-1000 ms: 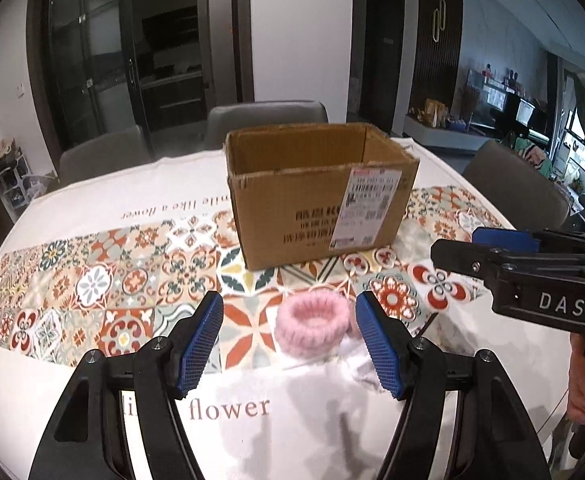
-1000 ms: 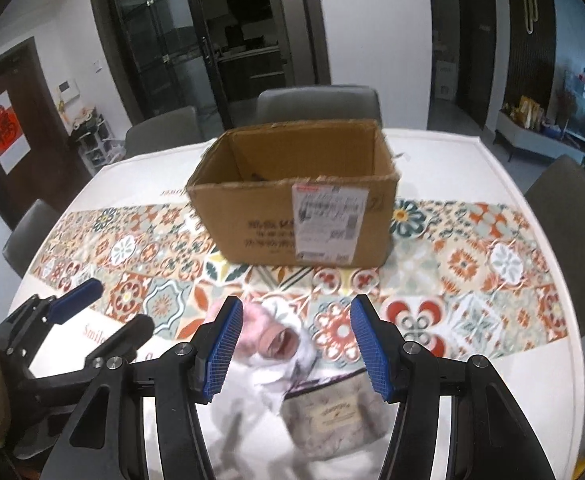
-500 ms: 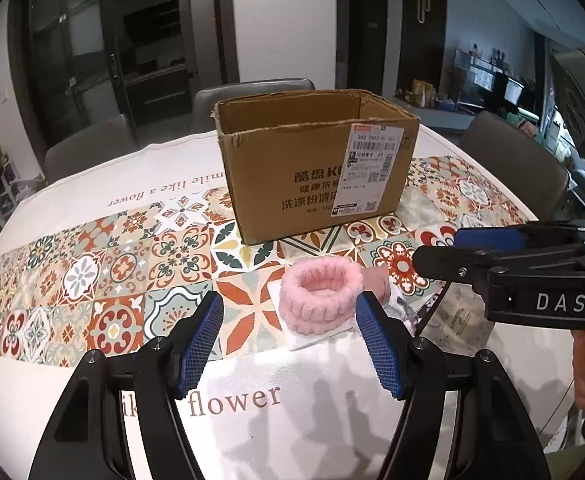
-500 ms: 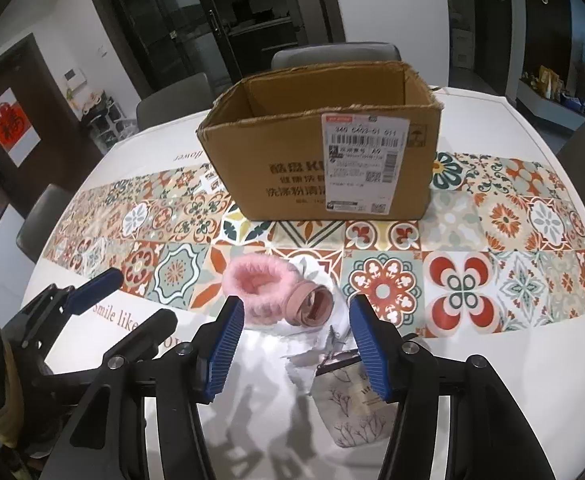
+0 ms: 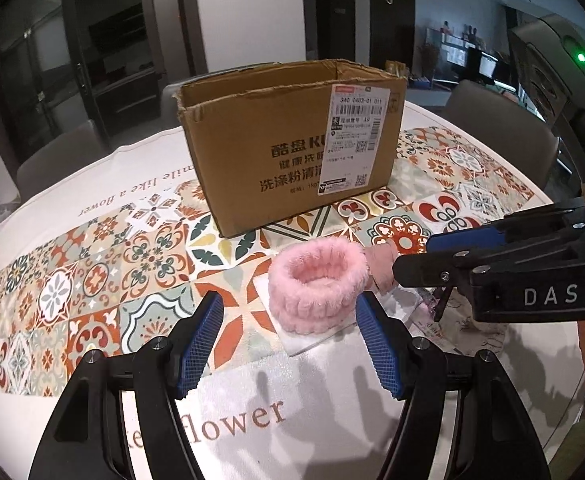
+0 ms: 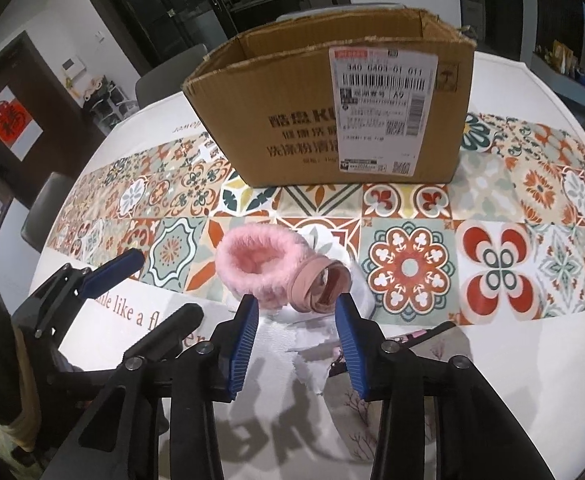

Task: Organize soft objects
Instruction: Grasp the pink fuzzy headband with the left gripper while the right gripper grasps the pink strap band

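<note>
Tablecloth [image 5: 92,412], box [image 5: 292,148], pink headband [image 5: 316,280] between fingers [image 5: 202,344]

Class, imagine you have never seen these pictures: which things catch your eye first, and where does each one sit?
First, the fluffy pink headband, curled in a ring on the patterned tablecloth, just ahead of the open left tool. Behind it stands the open cardboard box with a white shipping label on its front. The right tool, also open, hovers near a dusty-pink rolled fabric piece touching the headband's side.
</note>
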A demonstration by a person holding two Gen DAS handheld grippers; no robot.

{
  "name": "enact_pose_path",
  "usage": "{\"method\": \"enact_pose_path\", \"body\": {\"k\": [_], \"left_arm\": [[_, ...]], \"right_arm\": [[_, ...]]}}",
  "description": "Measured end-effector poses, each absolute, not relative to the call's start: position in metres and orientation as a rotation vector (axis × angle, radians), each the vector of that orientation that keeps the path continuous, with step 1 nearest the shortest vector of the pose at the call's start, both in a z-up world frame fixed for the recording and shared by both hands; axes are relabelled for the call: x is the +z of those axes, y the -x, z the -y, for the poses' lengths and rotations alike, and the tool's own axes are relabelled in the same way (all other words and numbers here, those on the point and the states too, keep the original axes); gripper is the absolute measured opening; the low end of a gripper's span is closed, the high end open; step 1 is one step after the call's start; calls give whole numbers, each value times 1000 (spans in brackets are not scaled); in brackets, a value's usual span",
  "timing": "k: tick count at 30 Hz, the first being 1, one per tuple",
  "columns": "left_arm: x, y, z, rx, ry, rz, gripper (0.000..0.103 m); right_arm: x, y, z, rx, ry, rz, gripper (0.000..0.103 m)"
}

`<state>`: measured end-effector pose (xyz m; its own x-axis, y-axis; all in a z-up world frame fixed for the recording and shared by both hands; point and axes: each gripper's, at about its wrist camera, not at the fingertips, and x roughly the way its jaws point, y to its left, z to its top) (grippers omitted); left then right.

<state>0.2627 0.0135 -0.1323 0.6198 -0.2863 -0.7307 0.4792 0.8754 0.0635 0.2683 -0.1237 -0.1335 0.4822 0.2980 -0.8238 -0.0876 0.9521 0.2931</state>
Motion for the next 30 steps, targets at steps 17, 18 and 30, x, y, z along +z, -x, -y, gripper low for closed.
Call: {"method": "enact_pose_path", "body": {"k": [17,18,30], "left_arm": [[-166,-288,-2,-552,-291,-835,68],[-168,-290,-1,-556,-292,-840,68],[-179,-300,5,-574,-264,-857,56]], "right_arm": [[-157,-283,117,244,-241,-1090,34],[-158,-284,117,243,-243,-1090,34],[-165,-290,119,248,-250,-1098,17]]}}
